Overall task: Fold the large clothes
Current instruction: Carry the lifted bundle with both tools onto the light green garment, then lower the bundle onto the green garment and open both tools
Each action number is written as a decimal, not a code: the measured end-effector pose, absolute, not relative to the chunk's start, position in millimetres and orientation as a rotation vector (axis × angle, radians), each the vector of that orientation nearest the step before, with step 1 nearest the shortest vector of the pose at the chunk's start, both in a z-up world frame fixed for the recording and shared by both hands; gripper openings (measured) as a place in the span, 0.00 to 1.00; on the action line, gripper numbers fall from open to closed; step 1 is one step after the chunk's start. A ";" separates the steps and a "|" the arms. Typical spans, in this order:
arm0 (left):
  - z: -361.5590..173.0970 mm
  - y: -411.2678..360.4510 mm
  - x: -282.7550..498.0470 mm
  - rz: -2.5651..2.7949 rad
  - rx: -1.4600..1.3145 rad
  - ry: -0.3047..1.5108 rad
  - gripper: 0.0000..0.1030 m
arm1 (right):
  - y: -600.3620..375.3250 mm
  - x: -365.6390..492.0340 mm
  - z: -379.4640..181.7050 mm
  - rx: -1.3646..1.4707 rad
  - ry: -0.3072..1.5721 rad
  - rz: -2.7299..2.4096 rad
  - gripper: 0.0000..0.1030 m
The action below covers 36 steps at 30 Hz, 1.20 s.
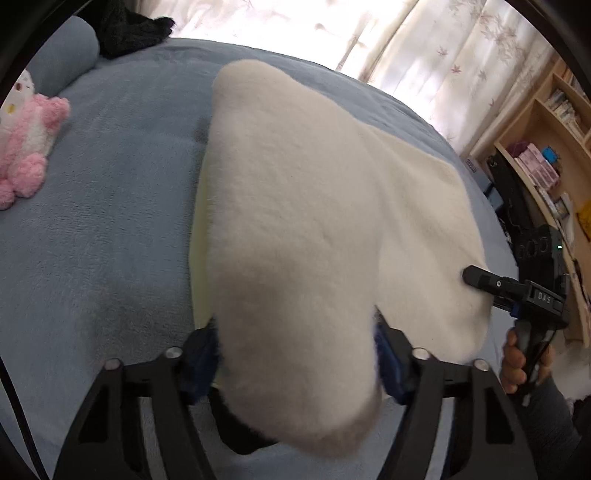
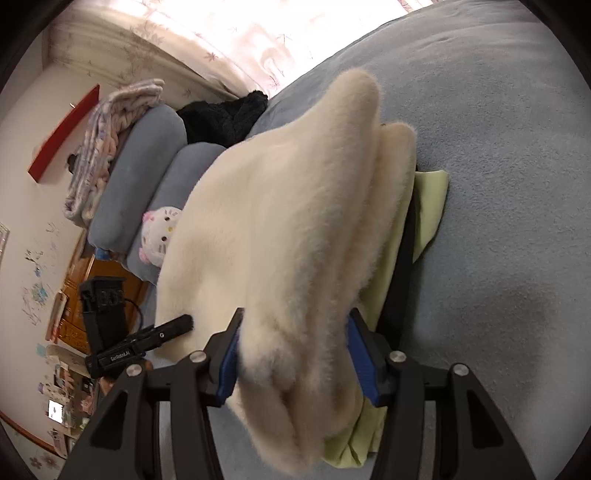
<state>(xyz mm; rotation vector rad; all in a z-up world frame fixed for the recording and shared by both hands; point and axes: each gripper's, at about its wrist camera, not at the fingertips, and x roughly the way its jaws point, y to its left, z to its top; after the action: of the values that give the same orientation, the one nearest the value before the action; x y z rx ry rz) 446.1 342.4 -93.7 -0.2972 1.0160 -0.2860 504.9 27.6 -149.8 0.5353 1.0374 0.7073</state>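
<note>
A cream fleece garment (image 1: 314, 192) with a pale yellow-green lining (image 2: 428, 206) lies folded on the blue bed (image 1: 103, 206), its far end reaching toward twelve o'clock in the left wrist view. The left tool (image 1: 295, 354) has its blue pads partly apart with a thick fold of the fleece bunched between them — the pads press against its sides. The right tool (image 2: 295, 354) grips the same way, its pads closed onto a doubled edge of fleece and lining that droops over toward six o'clock. In the left view, the other tool shows at three o'clock, a hand (image 1: 517, 362) around its handle. A pink plush toy (image 1: 26, 147) sits at nine o'clock, a black garment (image 1: 133, 29) near eleven.
</note>
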 end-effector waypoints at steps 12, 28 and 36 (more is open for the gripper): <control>-59.4 334.5 427.5 -0.126 -0.239 0.983 0.58 | 18.2 476.5 -112.0 0.369 1.033 0.516 0.45; -59.0 287.4 413.2 -0.030 0.085 0.956 0.10 | 42.1 434.4 -136.6 0.122 1.025 0.460 0.00; -47.8 298.5 418.2 -0.067 0.007 0.965 0.18 | 17.0 441.5 -110.1 0.175 1.014 0.450 0.02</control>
<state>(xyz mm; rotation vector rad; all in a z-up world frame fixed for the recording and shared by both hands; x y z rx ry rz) 418.2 298.5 -47.8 0.0069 0.9650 -0.0674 441.5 17.0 -110.1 0.1748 1.0139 0.4502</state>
